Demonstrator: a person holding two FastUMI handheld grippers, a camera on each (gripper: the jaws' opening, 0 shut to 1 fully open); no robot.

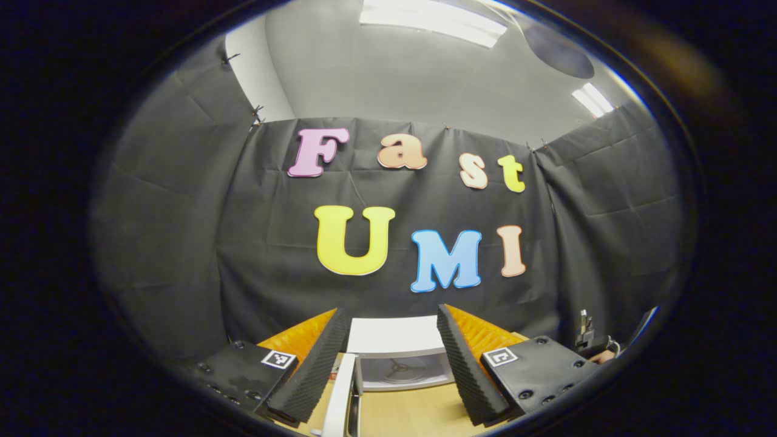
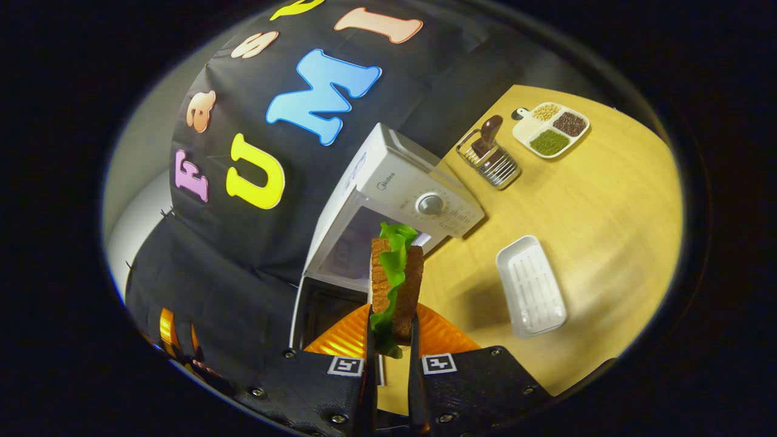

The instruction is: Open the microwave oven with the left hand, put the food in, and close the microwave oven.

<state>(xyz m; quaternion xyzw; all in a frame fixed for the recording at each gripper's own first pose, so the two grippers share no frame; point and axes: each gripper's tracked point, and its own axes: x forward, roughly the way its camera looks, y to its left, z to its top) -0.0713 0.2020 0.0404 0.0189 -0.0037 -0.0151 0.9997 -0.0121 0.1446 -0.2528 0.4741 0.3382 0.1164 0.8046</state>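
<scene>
Right gripper (image 2: 391, 340) pinches a sandwich (image 2: 396, 285), brown slices around ruffled green lettuce, before the boxy white microwave (image 2: 400, 182), door open. Left gripper (image 1: 393, 370) spread, empty.

On the wooden desk (image 2: 607, 200) we see a white ribbed tray (image 2: 531, 285), lying empty near the middle. Well apart from it, toward the far edge, we see a divided white dish (image 2: 551, 129) with three compartments: pale beans, dark beans and green beans. Just beside the dish stands a wire rack (image 2: 488, 161) with a brown handle. Above the booth we see a grey ceiling (image 1: 394, 73) with two light panels (image 1: 432, 21).
</scene>
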